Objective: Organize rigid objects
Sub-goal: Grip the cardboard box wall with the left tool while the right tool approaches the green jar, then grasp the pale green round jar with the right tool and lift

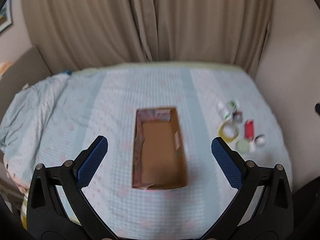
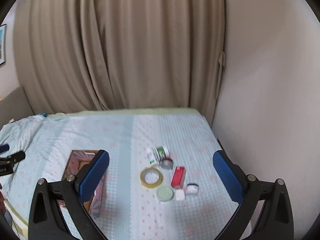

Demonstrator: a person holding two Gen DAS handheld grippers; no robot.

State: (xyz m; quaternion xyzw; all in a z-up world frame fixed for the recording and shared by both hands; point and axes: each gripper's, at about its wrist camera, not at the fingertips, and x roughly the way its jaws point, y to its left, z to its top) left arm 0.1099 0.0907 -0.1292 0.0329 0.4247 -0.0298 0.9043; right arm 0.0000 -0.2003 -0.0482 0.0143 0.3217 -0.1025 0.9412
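An empty cardboard box (image 1: 160, 150) lies open on the bed, centred between the fingers of my left gripper (image 1: 159, 144), which is open above it. The same box (image 2: 80, 160) shows partly behind my right gripper's left finger. A cluster of small items lies to the box's right: a yellow tape roll (image 2: 151, 176), a red box (image 2: 178, 176), a pale green round lid (image 2: 164, 193), white-and-green bottles (image 2: 158, 154), a silvery tin (image 2: 167, 163) and two small white pieces (image 2: 186, 192). My right gripper (image 2: 161, 161) hangs open above this cluster, holding nothing.
The light blue patterned bedspread (image 2: 120, 136) covers the bed. Beige curtains (image 2: 120, 50) hang behind it and a wall (image 2: 270, 100) bounds its right edge. Rumpled bedding (image 1: 30, 110) lies at the left. The left gripper's tip (image 2: 14, 158) shows at the far left.
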